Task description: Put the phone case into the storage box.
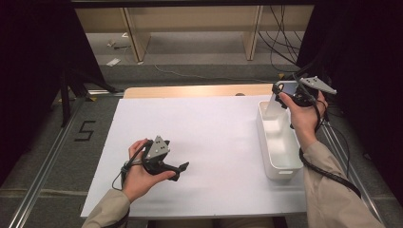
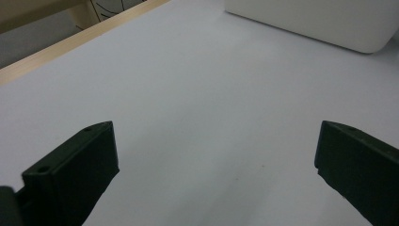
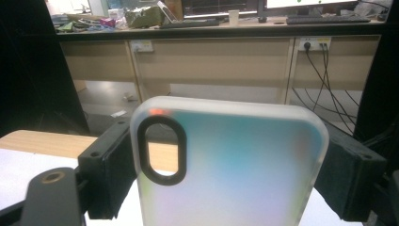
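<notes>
1. Nearest the high camera are two beige sleeves, one at each bottom corner, so two hands and two tools total.
2. Left tool (image 1: 183, 168) sits at about 7 o'clock on the white surface (image 1: 209, 137), jaws spread wide apart with nothing between them. In its own view you just see bare surface between the two black jaws.
3. Right tool (image 1: 280, 95) is up at 2 o'clock, held above the far end of the white bin (image 1: 280, 166).
4. Its jaws are clamped on the sides of one phone case (image 3: 230, 165), a frosted translucent one with a black oval camera cutout. Case stands upright in the grip, over the far end of the bin.
5. Count: one phone case, one bin, running from 2 to 4 o'clock along the right edge of the surface.
</notes>
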Tool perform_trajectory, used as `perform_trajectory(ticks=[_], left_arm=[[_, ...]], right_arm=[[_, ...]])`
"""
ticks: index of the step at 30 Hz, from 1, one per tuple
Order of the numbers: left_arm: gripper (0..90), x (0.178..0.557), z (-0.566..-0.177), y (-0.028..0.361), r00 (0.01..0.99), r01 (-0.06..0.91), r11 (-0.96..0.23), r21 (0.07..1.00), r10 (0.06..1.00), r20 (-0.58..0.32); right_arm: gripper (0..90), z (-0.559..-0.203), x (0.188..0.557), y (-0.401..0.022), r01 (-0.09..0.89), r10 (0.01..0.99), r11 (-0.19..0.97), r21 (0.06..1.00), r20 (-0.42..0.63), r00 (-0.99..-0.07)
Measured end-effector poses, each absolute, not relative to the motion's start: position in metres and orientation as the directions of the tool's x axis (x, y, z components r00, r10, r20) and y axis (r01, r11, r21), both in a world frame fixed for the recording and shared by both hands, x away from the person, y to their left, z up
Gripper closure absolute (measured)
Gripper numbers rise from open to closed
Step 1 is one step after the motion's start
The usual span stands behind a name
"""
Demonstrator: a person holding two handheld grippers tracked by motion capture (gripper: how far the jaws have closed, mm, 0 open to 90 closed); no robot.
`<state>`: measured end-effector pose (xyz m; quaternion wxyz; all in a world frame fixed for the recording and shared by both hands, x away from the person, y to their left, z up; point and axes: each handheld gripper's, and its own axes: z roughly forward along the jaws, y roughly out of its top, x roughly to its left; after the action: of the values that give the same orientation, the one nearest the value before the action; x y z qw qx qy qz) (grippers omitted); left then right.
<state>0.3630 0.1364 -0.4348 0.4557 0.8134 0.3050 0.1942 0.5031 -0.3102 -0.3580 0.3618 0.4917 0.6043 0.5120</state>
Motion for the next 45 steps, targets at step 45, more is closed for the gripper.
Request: perform_trajectory(ticks=[45], left_arm=[[0.0,0.364,-0.435,0.136,0.738,0.319,-0.394,0.862,0.674,0.035]], right_arm=[[18.0,-0.364,0.517,-0.308,0.234,0.968,0.01,0.972,0.049,-0.247]])
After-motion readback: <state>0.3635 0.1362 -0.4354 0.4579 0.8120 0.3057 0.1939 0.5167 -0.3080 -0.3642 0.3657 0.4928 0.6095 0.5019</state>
